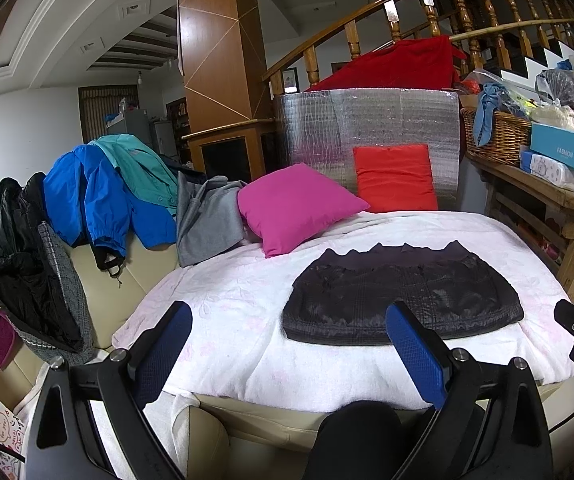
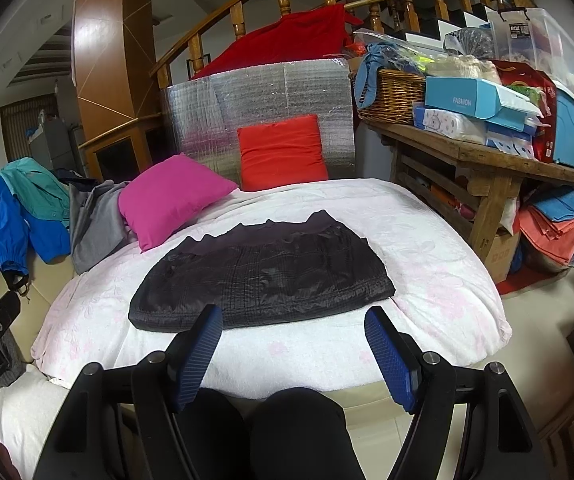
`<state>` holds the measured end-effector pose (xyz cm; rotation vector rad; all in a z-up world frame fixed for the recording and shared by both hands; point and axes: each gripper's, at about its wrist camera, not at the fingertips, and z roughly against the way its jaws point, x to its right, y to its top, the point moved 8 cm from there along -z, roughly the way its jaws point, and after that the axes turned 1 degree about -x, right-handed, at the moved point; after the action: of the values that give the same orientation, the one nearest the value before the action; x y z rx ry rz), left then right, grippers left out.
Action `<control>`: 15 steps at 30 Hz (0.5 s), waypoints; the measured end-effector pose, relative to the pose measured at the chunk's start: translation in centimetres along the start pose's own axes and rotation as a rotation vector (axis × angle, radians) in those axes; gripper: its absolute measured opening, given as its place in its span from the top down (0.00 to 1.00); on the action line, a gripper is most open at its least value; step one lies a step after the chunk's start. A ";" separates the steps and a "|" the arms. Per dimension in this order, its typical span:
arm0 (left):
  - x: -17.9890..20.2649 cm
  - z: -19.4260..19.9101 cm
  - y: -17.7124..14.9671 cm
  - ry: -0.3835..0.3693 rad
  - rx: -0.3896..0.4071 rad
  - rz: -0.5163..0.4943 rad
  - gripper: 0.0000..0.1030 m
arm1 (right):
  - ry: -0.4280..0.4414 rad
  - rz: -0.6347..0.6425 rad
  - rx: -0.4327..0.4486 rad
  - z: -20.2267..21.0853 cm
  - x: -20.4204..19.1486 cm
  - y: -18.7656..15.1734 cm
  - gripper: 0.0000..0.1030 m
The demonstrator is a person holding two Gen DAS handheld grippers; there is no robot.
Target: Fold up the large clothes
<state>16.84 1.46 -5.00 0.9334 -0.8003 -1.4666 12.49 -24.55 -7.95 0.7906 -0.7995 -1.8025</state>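
The folded jacket (image 2: 263, 276) is lying on the blanket (image 2: 427, 248), just ahead of the right gripper (image 2: 293, 330) and ahead-right of the left gripper (image 1: 289, 330) — neither is touching it. Two cushions are being propped beyond the jacket: one cushion (image 2: 171, 200) ahead-left, the other cushion (image 2: 283, 152) straight ahead, against the foil panel (image 2: 255, 96). A pile of clothes (image 1: 99, 196) is being kept draped over the sofa back, far left of both grippers — the wooden table (image 2: 487, 160) is standing to the right, bearing a basket (image 2: 391, 96) and boxes (image 2: 471, 100).
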 end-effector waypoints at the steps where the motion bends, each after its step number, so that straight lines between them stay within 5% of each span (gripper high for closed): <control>1: 0.1 0.0 0.0 0.002 -0.001 -0.001 0.05 | 0.000 -0.001 0.000 0.0 0.0 0.0 0.25; 15: 0.1 -0.4 -0.3 0.002 -0.010 -0.011 0.05 | -0.003 0.004 -0.001 -0.2 -0.1 0.0 0.25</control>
<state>17.11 1.43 -5.42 0.9330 -0.7871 -1.4772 12.65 -24.43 -8.07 0.7858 -0.8010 -1.8010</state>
